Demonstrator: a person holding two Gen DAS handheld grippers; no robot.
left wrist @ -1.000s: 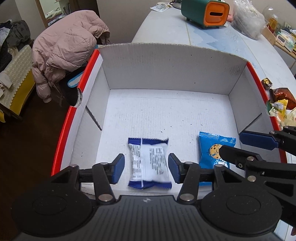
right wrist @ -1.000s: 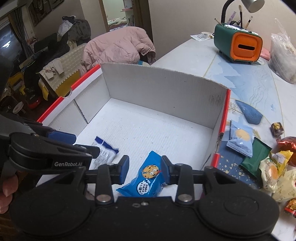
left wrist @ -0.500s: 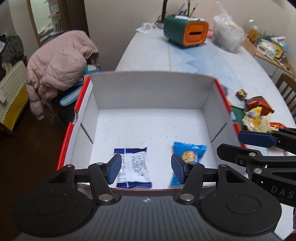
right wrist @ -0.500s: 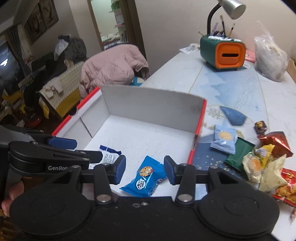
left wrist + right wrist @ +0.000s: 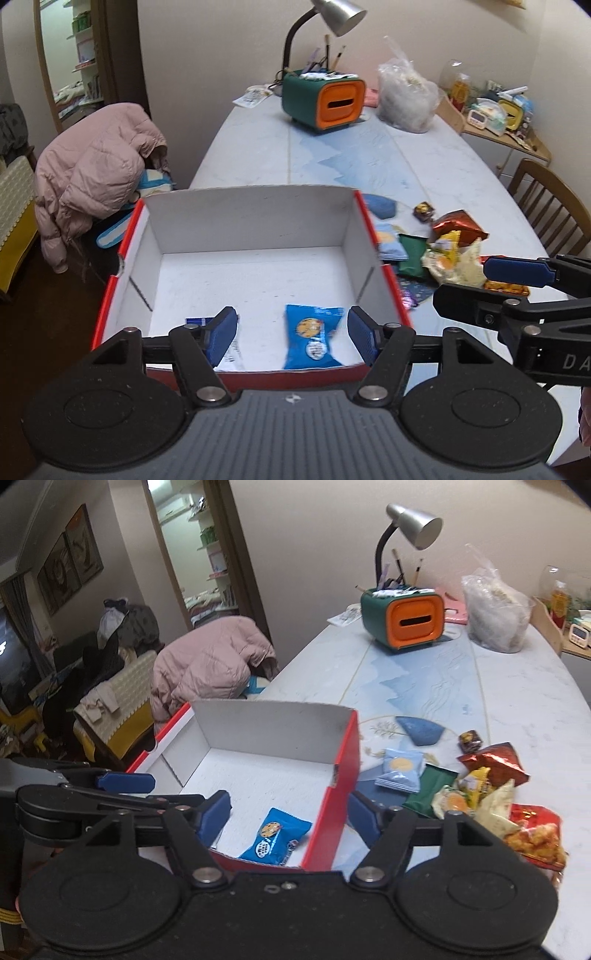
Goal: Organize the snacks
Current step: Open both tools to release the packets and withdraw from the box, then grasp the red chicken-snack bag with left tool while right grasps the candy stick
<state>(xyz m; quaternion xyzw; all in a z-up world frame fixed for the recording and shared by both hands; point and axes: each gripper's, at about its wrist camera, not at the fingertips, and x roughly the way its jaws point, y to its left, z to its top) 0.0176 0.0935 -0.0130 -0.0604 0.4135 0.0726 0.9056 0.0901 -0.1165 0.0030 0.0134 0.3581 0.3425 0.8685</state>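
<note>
The left gripper (image 5: 291, 334) and right gripper (image 5: 289, 814) hang over the box (image 5: 255, 210), jaws opening, holding nothing. The pale table (image 5: 258, 147) carries loose snacks (image 5: 480, 794); a pink jacket (image 5: 92, 173) lies beside it.

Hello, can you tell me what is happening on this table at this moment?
A person holds a claw in each hand and sorts snacks into a white box with red edges. Two packets lie inside it: a blue cookie packet and a white and blue packet. The left claw and right claw are opening above the box, gripping nothing. A pile of snacks waits on the table to the box's right.
</note>
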